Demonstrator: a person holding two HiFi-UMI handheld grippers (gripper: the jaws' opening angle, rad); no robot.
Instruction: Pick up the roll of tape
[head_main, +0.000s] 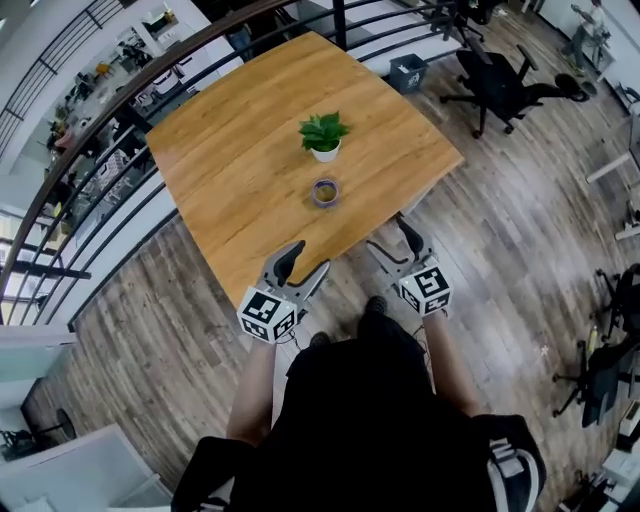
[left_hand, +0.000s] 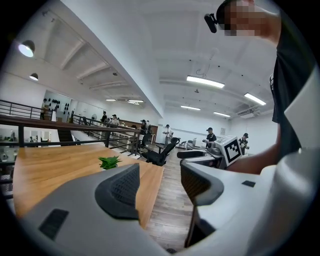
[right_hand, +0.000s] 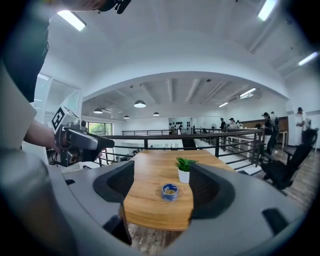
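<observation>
The roll of tape (head_main: 325, 191) is a small blue ring lying flat on the wooden table (head_main: 240, 170), just in front of a potted plant (head_main: 323, 135). In the right gripper view the roll of tape (right_hand: 169, 191) shows between the jaws, some way ahead on the table. My right gripper (head_main: 391, 237) is open at the table's near edge, short of the tape. My left gripper (head_main: 304, 262) is open too, at the near edge and left of the tape, holding nothing. The left gripper view shows the plant (left_hand: 109, 162) but not the tape.
A black railing (head_main: 90, 190) runs along the table's left and far sides. Office chairs (head_main: 500, 85) stand on the wood floor to the right. A bin (head_main: 407, 72) sits beyond the far corner. Several people stand far off in the gripper views.
</observation>
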